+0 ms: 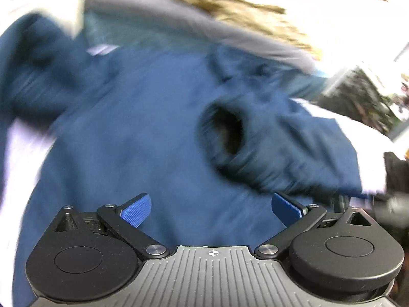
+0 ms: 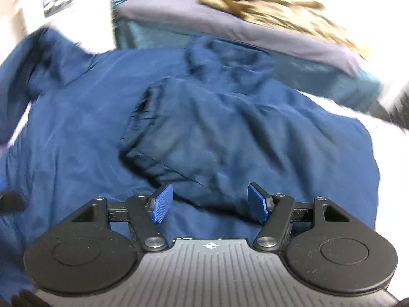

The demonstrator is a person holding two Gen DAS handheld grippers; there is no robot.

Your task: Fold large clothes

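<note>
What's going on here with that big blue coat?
A person is folding a dark blue jacket spread on a pale surface, working with tongs held in each hand. One sleeve already lies folded across the body. Both the left tongs and right tongs are open above the fabric, holding nothing.

The work went on over a white surface (image 2: 332,107), bright and washed out by strong light. Behind it lay a grey cushion (image 1: 179,18) with a tan furry strip (image 1: 242,10) along its edge. A white cupboard (image 2: 28,2) stood at the far left, dark foliage (image 1: 363,99) at the right.
</note>
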